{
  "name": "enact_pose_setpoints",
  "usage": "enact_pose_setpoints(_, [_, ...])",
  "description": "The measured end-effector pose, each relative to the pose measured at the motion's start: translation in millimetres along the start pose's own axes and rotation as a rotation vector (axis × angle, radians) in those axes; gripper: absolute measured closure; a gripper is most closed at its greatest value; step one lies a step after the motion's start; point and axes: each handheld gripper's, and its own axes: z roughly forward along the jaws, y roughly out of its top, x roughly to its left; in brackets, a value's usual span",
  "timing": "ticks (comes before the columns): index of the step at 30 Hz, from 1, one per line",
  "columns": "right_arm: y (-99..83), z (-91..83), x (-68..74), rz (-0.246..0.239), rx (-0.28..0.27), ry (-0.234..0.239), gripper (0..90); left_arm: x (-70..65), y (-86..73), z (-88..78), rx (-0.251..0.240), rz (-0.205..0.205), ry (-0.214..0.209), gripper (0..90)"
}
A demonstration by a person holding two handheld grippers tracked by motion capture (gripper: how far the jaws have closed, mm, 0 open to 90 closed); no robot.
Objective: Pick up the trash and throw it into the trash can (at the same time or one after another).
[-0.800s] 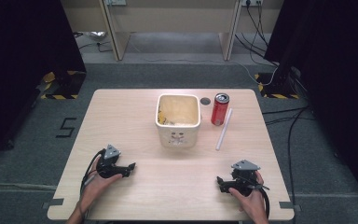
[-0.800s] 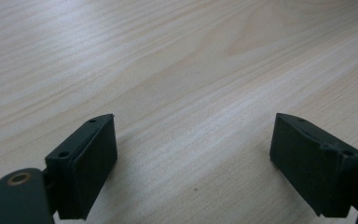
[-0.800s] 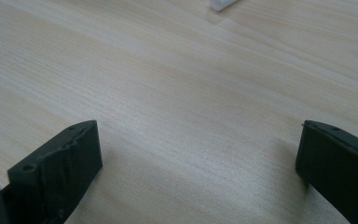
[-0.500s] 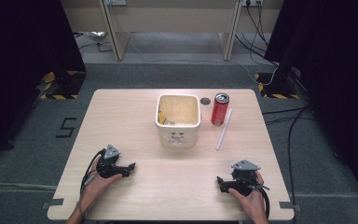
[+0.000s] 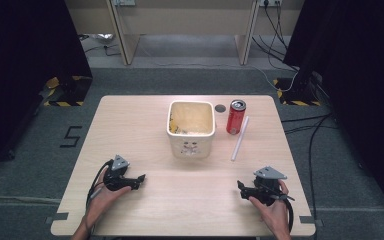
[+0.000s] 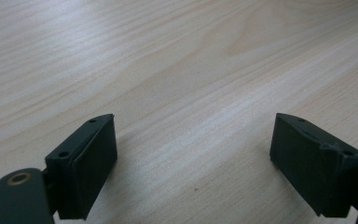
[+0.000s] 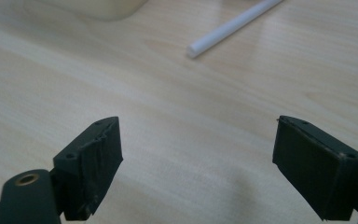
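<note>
From the high view, you rest both tools on the near part of the table (image 5: 140, 120), well back from everything else: the left gripper (image 5: 139, 178) near the left corner, the right gripper (image 5: 241, 188) near the right. Neither holds anything, so this looks like the start, before any reach. The nearest thing to you is the white straw (image 5: 240, 138), lying flat and slanted beside the red can (image 5: 235, 117), its near end toward your right hand. The cream tub (image 5: 191, 130) stands mid-table, left of the can, with a small dark disc (image 5: 220, 107) behind them. Your next move probably calls for bringing the right tool forward to the straw, low and square across it; the can stands close to its far end, so take the near end.

In the left gripper view, the jaws stand wide apart over bare wood, with nothing between them.

In the right gripper view, the jaws are likewise spread wide and empty. The straw's (image 7: 235, 25) open end lies ahead, apart from the pads, with the tub's base (image 7: 93, 7) farther left. Nothing blocks the path.
</note>
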Motion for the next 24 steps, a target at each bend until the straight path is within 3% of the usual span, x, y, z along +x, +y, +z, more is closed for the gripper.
enact_pose_setpoints(12, [42.1,2.1,-8.5,0.021,-0.046,-0.035,20.9,-0.1,-0.1,0.1,-0.001,0.000,0.000,13.7])
enact_pose_setpoints(15, [51.3,6.1,-10.1,0.039,-0.057,-0.032,21.7,0.0,0.0,0.1,-0.001,0.000,0.000,13.7])
enact_pose_setpoints(24, [73.3,20.6,-15.0,0.033,-0.055,-0.057,21.3,0.0,-0.1,0.1,-0.001,0.000,0.000,13.7])
